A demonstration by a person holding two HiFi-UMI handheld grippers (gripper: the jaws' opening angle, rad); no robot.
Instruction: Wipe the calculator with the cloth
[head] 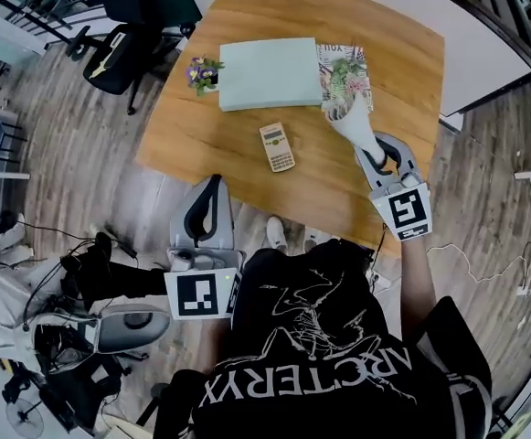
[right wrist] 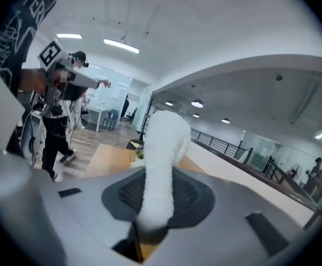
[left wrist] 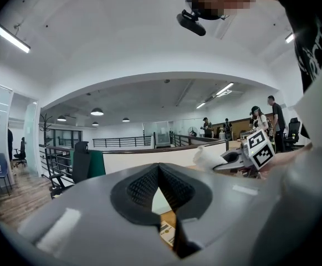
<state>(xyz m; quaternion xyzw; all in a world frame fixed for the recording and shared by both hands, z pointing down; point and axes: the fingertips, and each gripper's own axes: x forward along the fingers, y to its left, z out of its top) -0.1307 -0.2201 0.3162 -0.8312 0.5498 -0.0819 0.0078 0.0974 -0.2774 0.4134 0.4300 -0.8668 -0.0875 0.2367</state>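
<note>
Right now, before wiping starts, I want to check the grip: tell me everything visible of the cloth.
The cloth is white and fluffy, like terry or microfibre, bunched into a thick roll. The right gripper is shut on its lower end, and the rest sticks out past the jaws. It is held above the wooden table, apart from the calculator. Its free end points toward a flower-print item; whether they touch cannot be told.

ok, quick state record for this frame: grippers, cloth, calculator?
left gripper: jaws together, empty, near the table's front edge
right gripper: shut on white cloth, over the table
calculator: flat on table, left of the cloth
cloth-calculator contact: none
also on table: pale green folder, small flower pot
</note>
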